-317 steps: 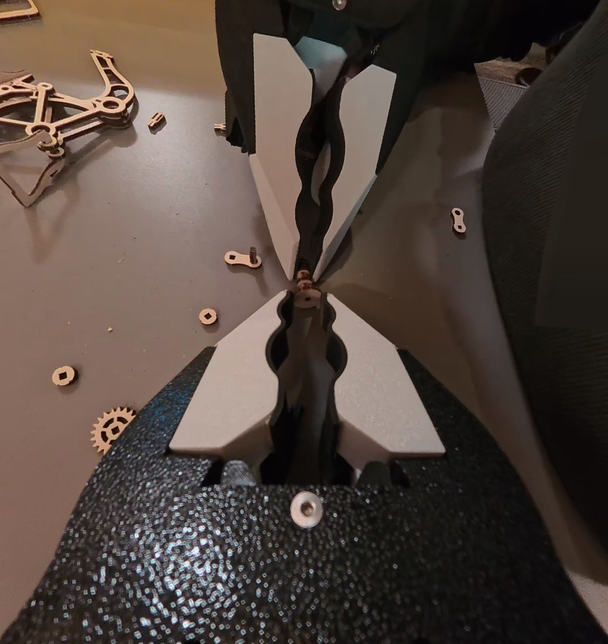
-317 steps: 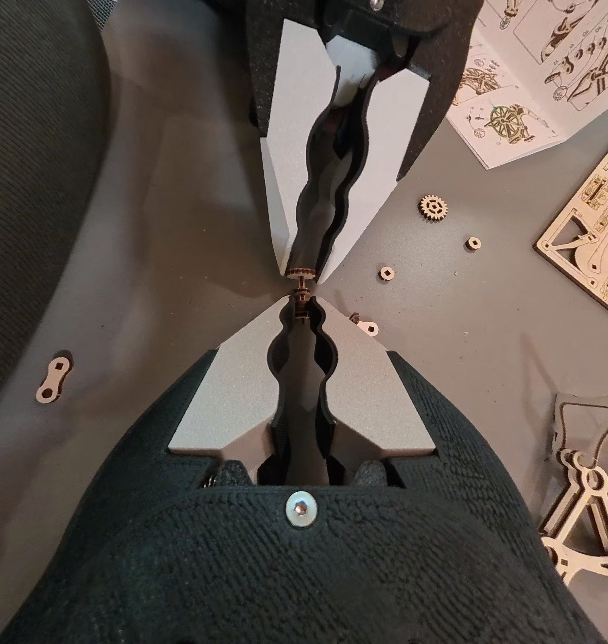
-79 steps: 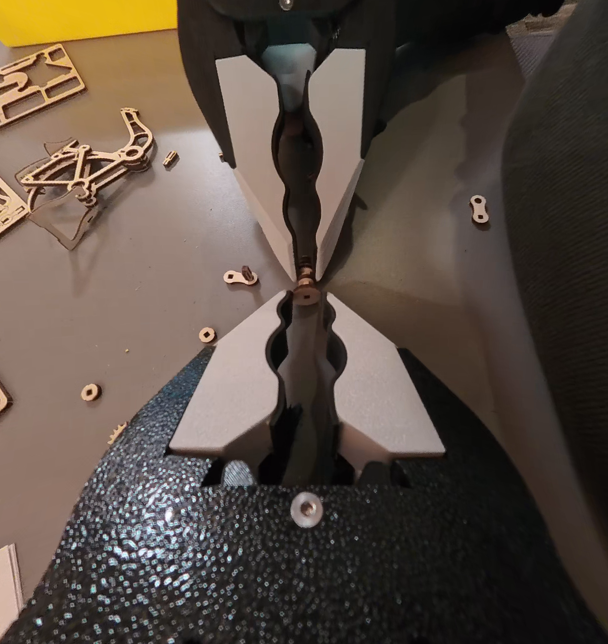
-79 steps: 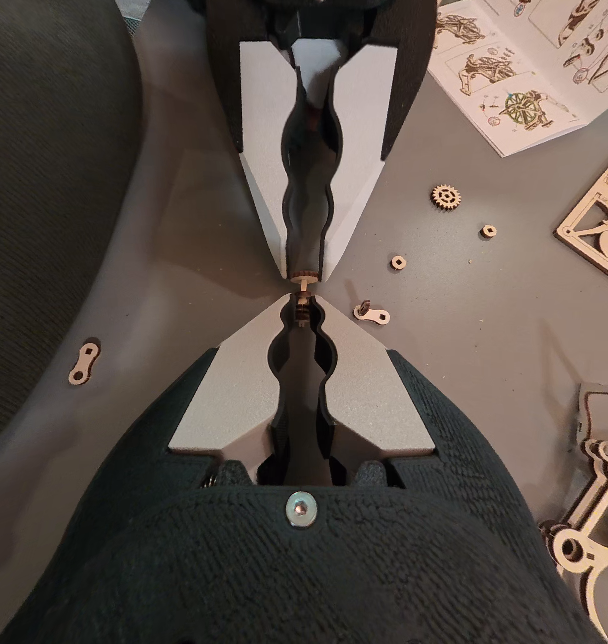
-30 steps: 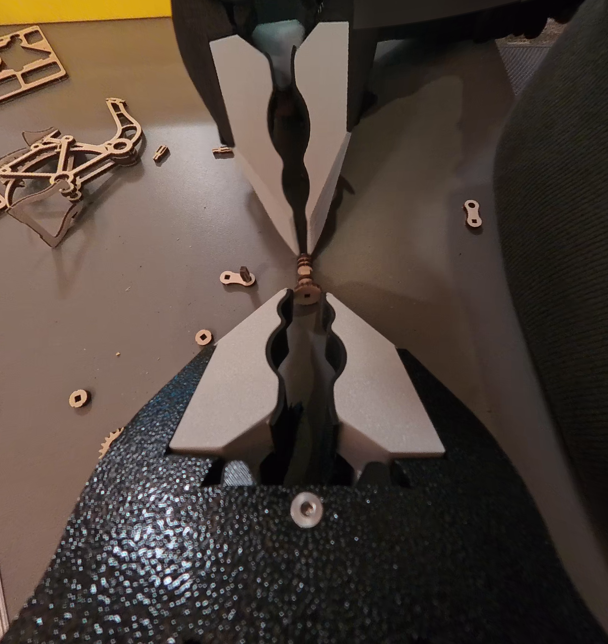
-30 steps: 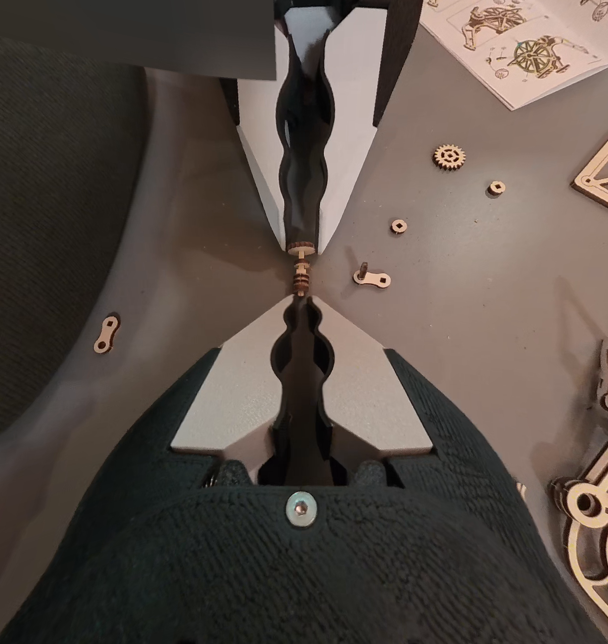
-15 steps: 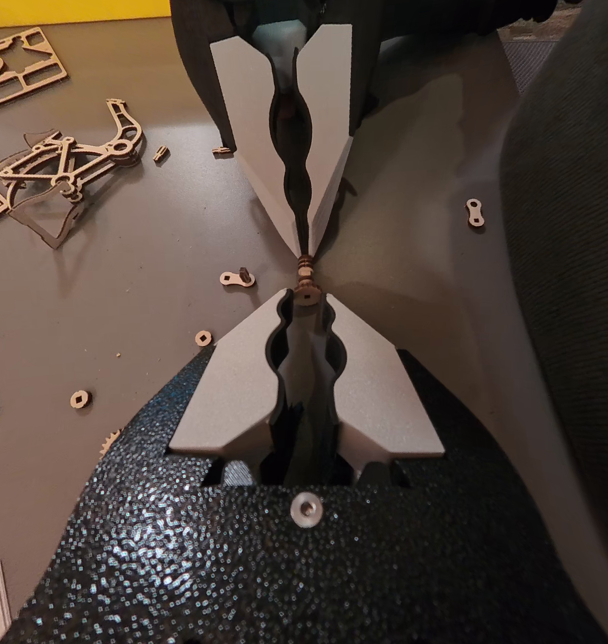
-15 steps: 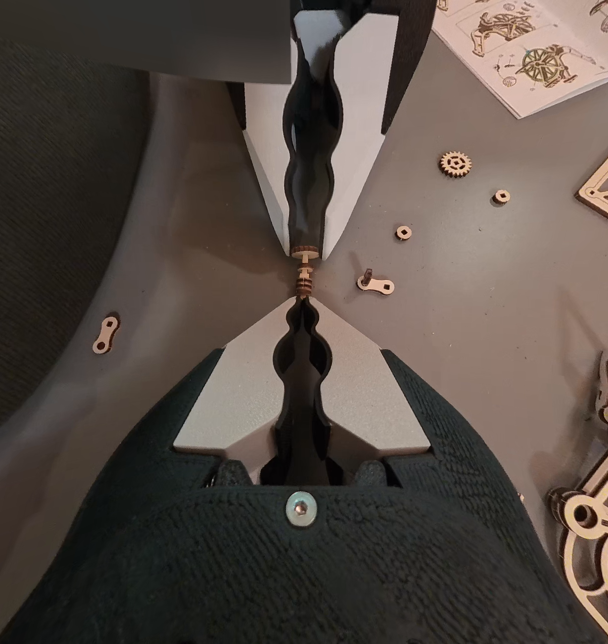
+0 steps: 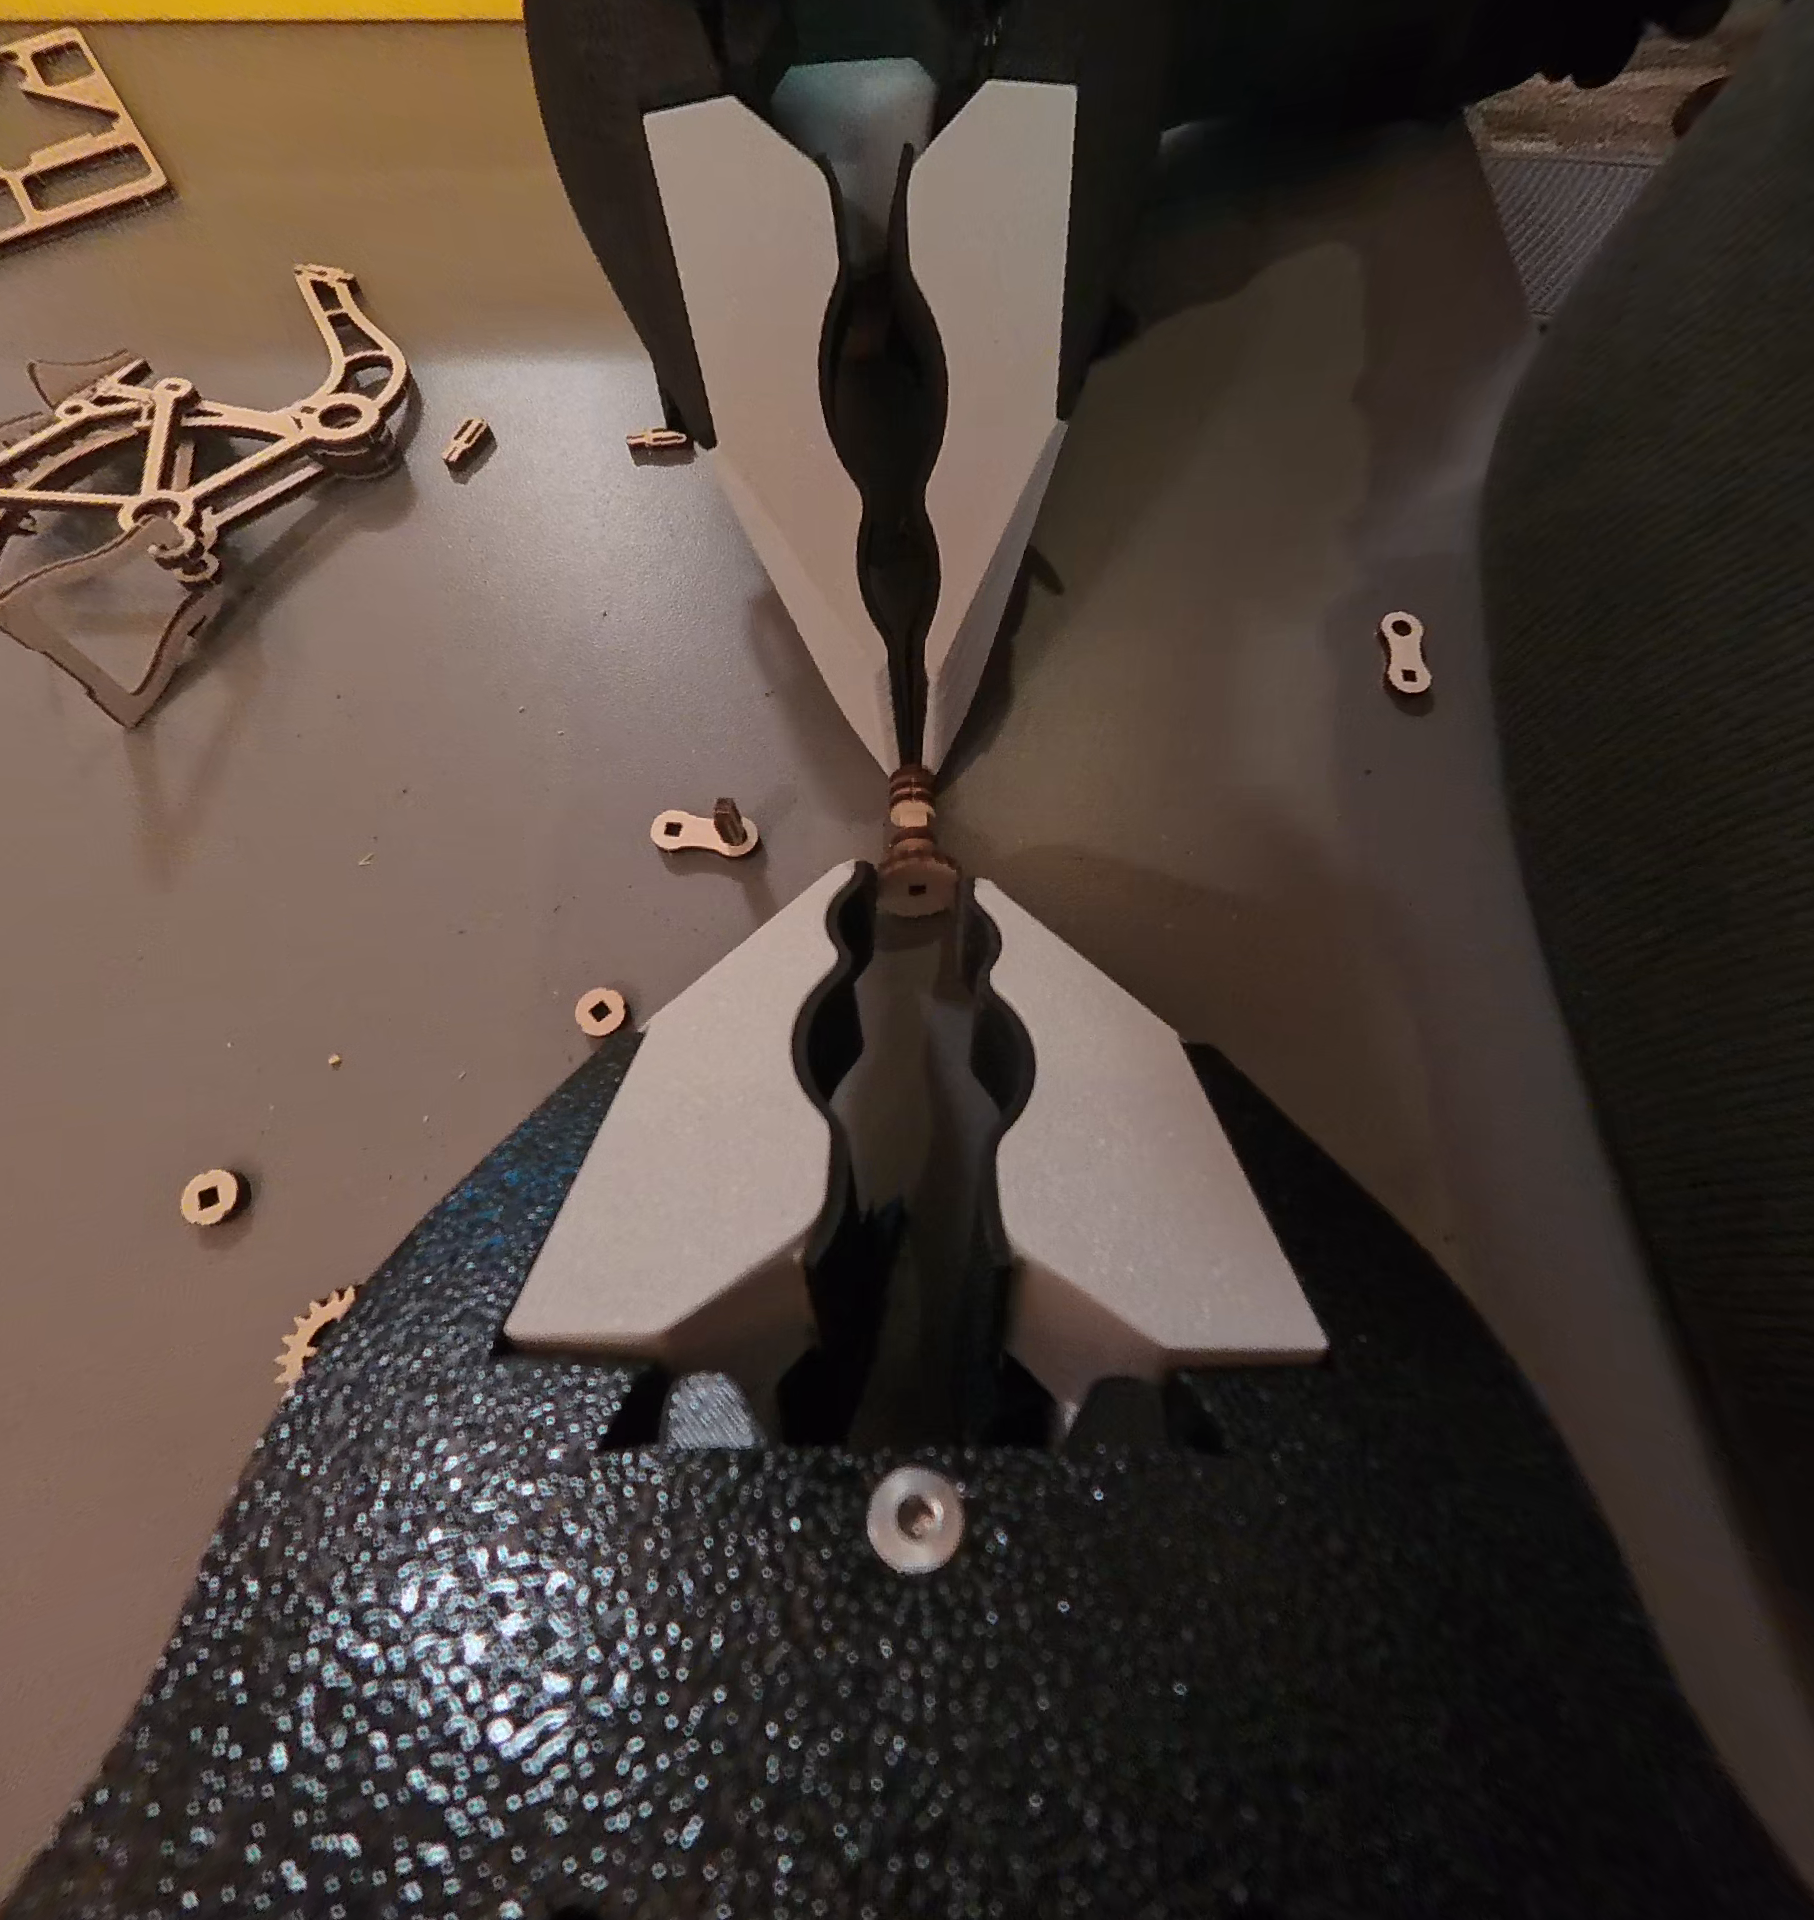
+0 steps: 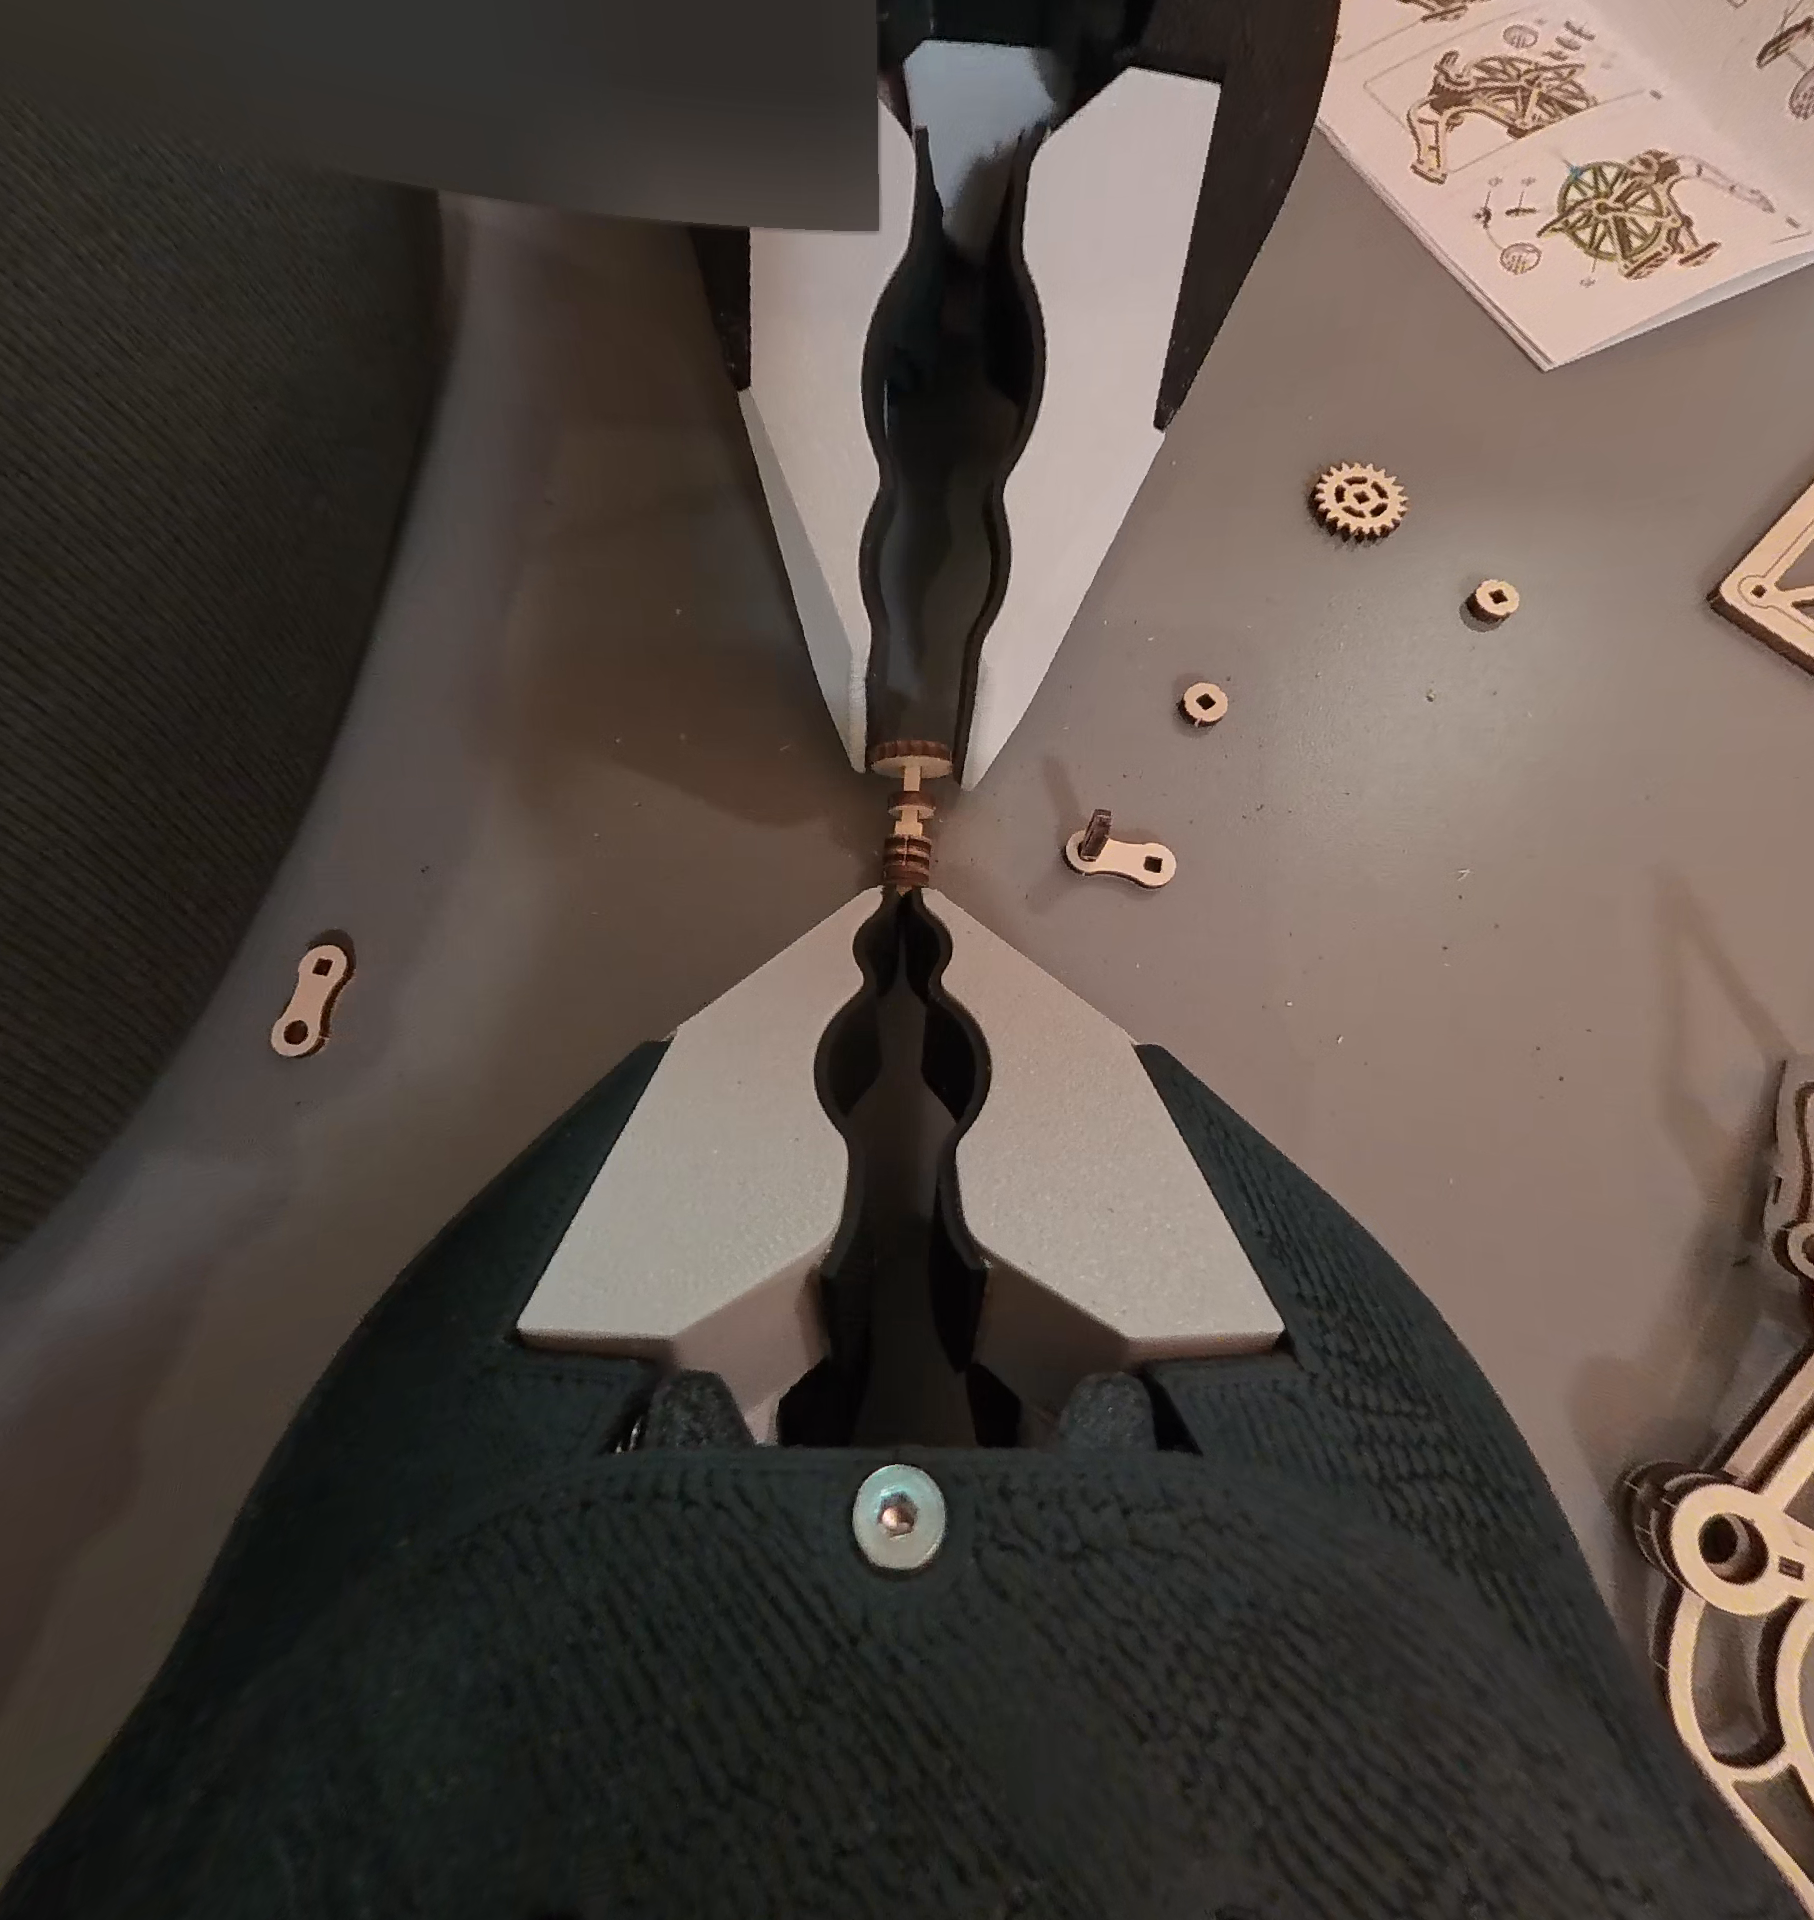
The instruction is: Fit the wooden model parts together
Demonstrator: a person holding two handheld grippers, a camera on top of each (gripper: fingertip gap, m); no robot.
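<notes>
Left tongs point(image 9: 915, 902) pinching toothed wheel point(image 9: 914, 894) at tips, above surface point(image 9: 363, 727). Right tongs point(image 10: 903, 899) nearly pressed together at ribbed end of little axle point(image 10: 909, 831); actual grip there hard to make out. Discs already threaded on axle; seating looks unfinished. Link point(image 10: 1121, 858), gear point(image 10: 1359, 503), washers point(image 10: 1203, 703) lie loose. Frame point(image 9: 176, 468) apart, unjoined.

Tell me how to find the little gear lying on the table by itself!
Start at the white instruction booklet at the top right of the right wrist view. Just below it on the grey table lies the small wooden gear. Unlike the two smooth round washers nearby, it has teeth all around.
</notes>
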